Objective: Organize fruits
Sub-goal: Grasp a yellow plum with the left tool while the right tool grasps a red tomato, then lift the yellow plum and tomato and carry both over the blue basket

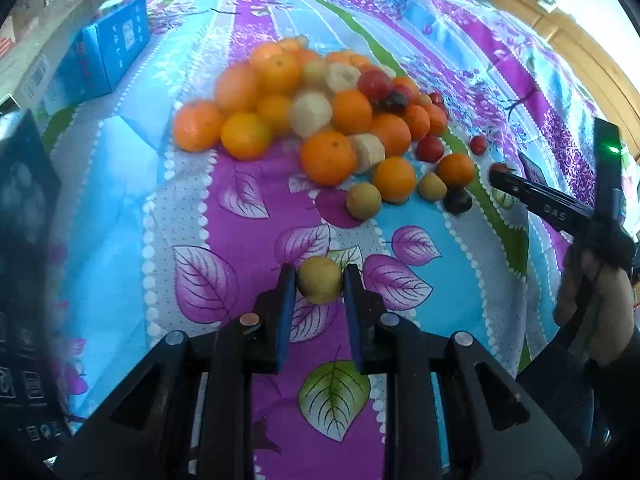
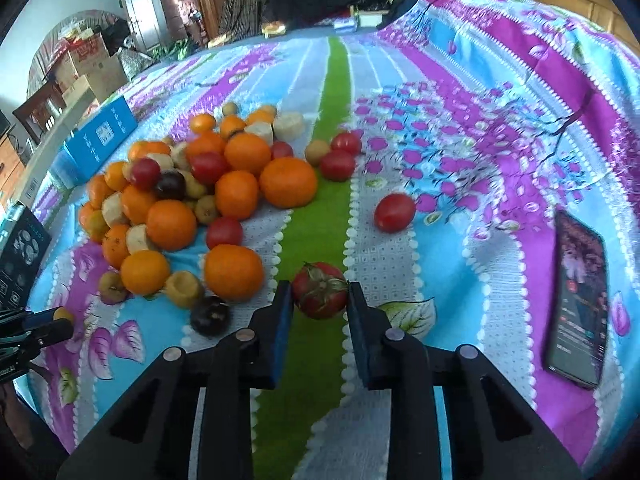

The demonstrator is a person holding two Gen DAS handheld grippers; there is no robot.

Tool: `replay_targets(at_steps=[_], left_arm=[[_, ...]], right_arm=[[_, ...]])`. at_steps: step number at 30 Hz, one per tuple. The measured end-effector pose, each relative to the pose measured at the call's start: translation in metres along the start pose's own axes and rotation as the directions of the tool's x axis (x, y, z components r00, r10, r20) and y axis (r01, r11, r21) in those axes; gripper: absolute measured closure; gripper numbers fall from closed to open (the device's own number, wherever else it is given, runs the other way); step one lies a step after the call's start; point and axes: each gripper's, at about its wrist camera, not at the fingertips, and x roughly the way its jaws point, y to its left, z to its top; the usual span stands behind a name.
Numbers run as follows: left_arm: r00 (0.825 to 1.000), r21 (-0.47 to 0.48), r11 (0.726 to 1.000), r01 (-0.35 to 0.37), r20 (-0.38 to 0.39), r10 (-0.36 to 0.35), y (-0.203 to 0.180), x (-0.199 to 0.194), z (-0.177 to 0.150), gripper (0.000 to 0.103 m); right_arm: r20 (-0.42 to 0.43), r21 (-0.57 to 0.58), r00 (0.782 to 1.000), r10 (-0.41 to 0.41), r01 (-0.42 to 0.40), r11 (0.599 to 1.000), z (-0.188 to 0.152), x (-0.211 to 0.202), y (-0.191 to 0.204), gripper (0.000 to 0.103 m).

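Observation:
A pile of oranges [image 1: 328, 156], pale banana pieces [image 1: 310, 114], red tomatoes [image 1: 430, 149], dark plums and small yellow fruits lies on the flowered bedsheet [image 1: 224, 208]. My left gripper [image 1: 319, 280] is shut on a small yellow fruit [image 1: 319, 285] near the sheet, in front of the pile. My right gripper [image 2: 319, 296] is shut on a red tomato [image 2: 319, 295] with a dark stem star, right of the pile [image 2: 236, 196]. It also shows in the left wrist view [image 1: 500, 172] at the right. A lone tomato [image 2: 394, 212] lies further right.
A blue box [image 1: 106, 56] stands at the far left of the bed, and a dark box [image 1: 24, 216] at the near left. A phone [image 2: 576, 304] lies on the sheet at the right. Clutter and cardboard boxes [image 2: 92, 64] stand beyond the bed.

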Motion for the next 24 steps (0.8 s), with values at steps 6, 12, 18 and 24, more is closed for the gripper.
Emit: replay_targets(at_steps=[6,12,18,24], left_arm=[[0.999,-0.003,1.0,-0.018,0.042,0.018,0.003,-0.02,0.005,0.079],[0.995,0.011,0.998,-0.06,0.084,0.058,-0.003,-0.051,0.016,0.079],[0.982,-0.002,0.995,-0.102,0.159,0.101,-0.007,-0.093,0.038,0.079],[0.972,-0.027,0.994,-0.109,0.206,0.112,-0.006,-0.123,0.049,0.079]], right_arm=[[0.05,0.037,0.999,-0.009,0.007,0.999,0.002,-0.045,0.015,0.072],[0.096,0.031,0.995,-0.009,0.006,0.999,0.009,-0.087,0.035,0.072],[0.128,0.017,0.992,-0.005,0.002,1.0,0.023,-0.116,0.059,0.072],[0.152,0.002,0.988,0.011,-0.011,1.0,0.036,-0.138,0.082,0.072]])
